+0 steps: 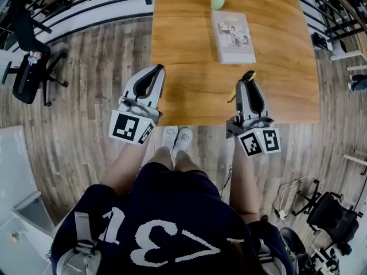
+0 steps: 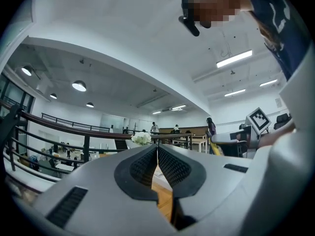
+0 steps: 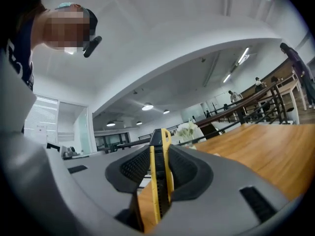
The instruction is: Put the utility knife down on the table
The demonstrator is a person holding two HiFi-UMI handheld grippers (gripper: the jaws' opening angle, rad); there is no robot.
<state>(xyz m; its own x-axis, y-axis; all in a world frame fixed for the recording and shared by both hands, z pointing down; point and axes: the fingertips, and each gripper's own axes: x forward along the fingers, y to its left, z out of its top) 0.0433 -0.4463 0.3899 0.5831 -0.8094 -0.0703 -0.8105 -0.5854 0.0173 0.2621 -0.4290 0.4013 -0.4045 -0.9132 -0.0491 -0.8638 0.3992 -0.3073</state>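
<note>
right gripper (image 3: pixel 160 150) clamped on utility knife (image 3: pixel 157 193) | left gripper (image 2: pixel 157 156) jaws together, empty | risk: release near table (image 1: pixel 195 96) edge, knife likely slides off

Head view from above, steeply down on the tabletop (image 1: pixel 189 96); both gripper views hard behind their fingers (image 2: pixel 140 167), tilted up to the ceiling (image 2: pixel 123 38); tabletop shared
</note>
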